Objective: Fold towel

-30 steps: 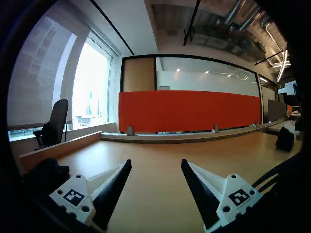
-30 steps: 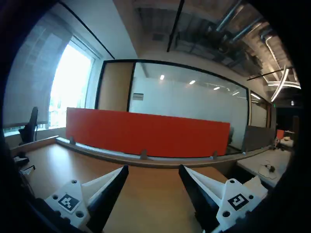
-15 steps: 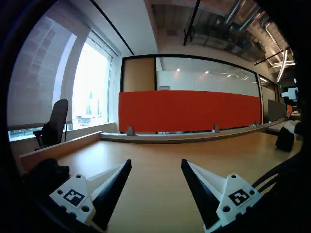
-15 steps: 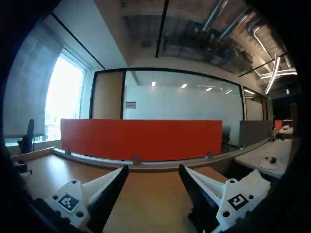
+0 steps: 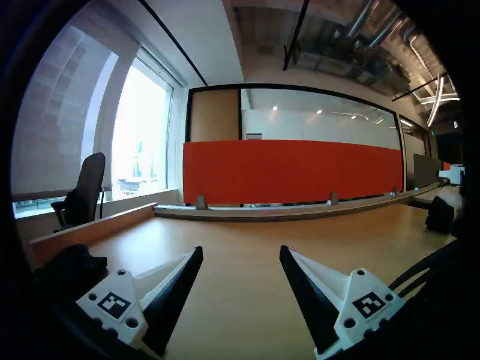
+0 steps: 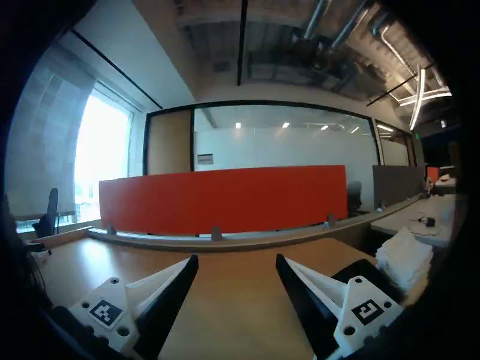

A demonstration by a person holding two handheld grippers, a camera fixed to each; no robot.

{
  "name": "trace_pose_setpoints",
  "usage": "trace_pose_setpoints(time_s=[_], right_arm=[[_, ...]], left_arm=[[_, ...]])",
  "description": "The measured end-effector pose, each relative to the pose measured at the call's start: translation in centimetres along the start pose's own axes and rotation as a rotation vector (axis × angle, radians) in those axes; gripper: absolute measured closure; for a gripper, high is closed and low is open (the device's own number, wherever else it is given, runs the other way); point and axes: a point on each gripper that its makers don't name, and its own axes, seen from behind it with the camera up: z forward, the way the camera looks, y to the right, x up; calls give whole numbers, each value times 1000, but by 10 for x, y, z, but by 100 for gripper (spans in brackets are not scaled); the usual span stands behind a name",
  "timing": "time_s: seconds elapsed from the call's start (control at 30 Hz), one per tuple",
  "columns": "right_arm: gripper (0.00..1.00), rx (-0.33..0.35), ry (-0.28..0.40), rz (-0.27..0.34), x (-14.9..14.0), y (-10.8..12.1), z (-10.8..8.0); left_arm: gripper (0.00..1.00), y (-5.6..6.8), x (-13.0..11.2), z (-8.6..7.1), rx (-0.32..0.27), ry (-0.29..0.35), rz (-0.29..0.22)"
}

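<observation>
left gripper [image 5: 240,248] – jaws apart | right gripper [image 6: 236,257] – jaws apart | towels [image 6: 408,261] stacked right

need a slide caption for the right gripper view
Open right gripper above a wooden desk, a stack of folded white towels to its right, an orange divider behind.

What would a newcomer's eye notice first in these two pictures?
The long orange-red divider panel along the far edge of the wooden desk dominates. Left of it glares a bright tall window. A stack of folded white towels sits far right in the right gripper view.
</observation>
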Motion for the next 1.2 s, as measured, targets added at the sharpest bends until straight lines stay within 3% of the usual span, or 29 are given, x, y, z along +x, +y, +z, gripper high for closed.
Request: trace_pose_setpoints(time_s=[0.37, 0.67, 1.2], right_arm=[[0, -19, -15, 56, -35, 12, 0], [0, -5, -31, 12, -53, 12, -2], [0, 5, -33, -8, -63, 3, -7]], left_arm=[[5, 0, 0, 0, 0, 0, 0], [6, 0, 0, -1, 0, 0, 0], [6, 0, 0, 0, 0, 0, 0]])
